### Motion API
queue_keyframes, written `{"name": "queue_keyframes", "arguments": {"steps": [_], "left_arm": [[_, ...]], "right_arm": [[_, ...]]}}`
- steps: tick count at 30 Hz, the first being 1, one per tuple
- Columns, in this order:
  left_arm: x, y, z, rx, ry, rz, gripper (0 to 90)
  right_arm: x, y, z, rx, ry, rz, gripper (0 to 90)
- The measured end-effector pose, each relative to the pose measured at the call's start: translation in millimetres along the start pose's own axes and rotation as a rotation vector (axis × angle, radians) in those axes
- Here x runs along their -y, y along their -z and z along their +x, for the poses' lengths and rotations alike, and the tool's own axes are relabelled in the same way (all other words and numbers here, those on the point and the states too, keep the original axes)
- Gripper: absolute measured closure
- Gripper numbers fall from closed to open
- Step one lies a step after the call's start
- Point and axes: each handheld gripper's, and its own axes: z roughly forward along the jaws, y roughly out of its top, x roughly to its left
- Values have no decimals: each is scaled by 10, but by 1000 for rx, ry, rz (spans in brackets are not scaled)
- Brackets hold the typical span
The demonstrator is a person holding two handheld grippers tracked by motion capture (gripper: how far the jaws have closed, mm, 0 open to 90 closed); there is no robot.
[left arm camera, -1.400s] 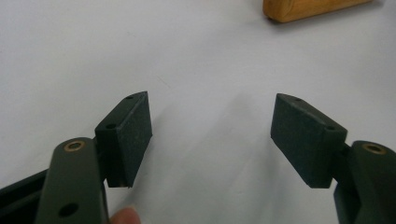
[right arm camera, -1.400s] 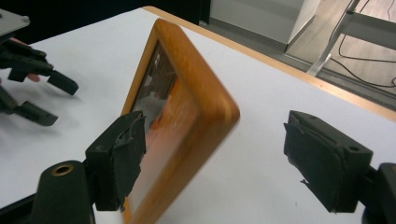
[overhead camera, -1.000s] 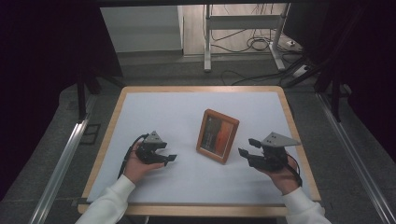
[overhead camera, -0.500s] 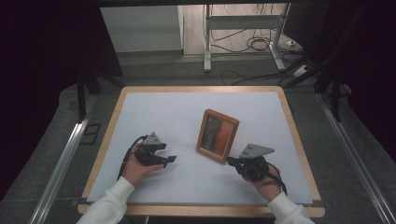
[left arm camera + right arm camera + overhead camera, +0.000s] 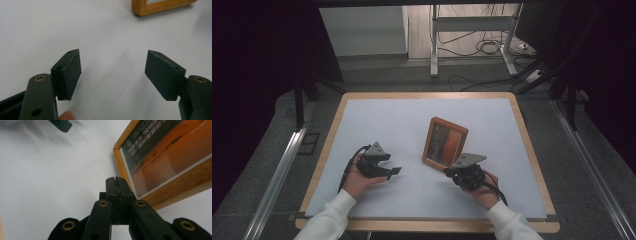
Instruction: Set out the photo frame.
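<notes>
Risk of skidding or tipping the wooden picture frame (image 5: 445, 142) near mid-table if the right gripper (image 5: 116, 185), pressed together and empty at its near corner, maybe touching, shoves on; left gripper (image 5: 113, 71) spread, empty, well apart to brace it.

Left gripper (image 5: 113, 75) jaws wide apart, nothing between the dark pads (image 5: 72, 68). Bare white table surface (image 5: 50, 30) beneath. Orange-brown wooden picture frame (image 5: 160, 6) corner at 1 o'clock. Fingertip (image 5: 67, 115) at 7 o'clock.
</notes>
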Motion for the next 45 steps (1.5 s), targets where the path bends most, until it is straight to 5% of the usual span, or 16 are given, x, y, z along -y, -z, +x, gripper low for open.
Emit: {"name": "queue_keyframes", "arguments": {"steps": [20,45], "left_arm": [[4,-4,-2,0,-7,5,289],[11,-4,3,0,-8,5,289]], "right_arm": [[86,-136,-123,31,-19,46,900],[176,-43,-326,77,-58,47,900]]}}
